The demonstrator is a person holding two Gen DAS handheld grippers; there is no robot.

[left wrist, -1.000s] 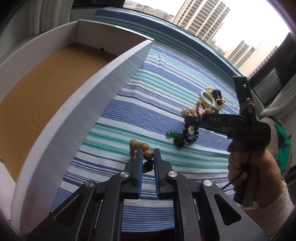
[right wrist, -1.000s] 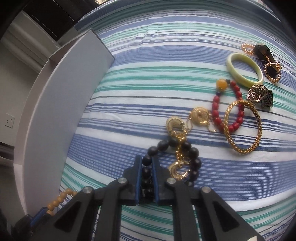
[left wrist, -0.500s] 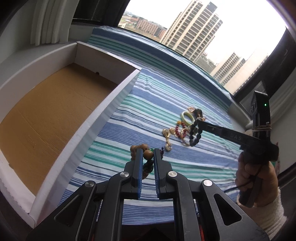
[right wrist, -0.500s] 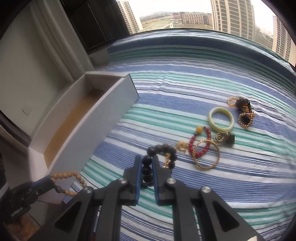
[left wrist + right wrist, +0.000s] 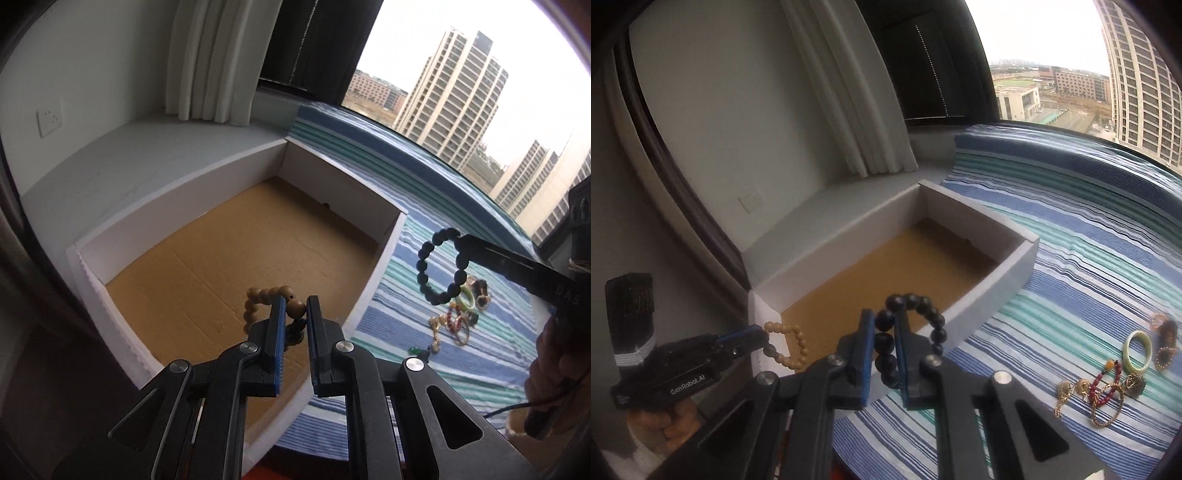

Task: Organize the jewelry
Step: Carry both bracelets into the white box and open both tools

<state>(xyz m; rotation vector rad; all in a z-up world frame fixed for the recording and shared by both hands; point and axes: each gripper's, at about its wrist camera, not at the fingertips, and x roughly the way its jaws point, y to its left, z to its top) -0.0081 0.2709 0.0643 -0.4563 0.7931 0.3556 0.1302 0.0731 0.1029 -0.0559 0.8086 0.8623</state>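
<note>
Both jaws clamped on limp, light strands: left gripper (image 5: 295, 314) pinching wooden bead bracelet (image 5: 264, 301), right gripper (image 5: 884, 341) black bead bracelet (image 5: 916, 321), box (image 5: 997, 284) at twelve o'clock

The box (image 5: 1015, 275) is set on the striped cloth (image 5: 1071, 258) at its left edge; the jewelry pile (image 5: 1115, 373) is laid well apart to its right.

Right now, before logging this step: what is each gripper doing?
Left gripper: closed on the wooden bead bracelet.
Right gripper: closed on the black bead bracelet.
</note>
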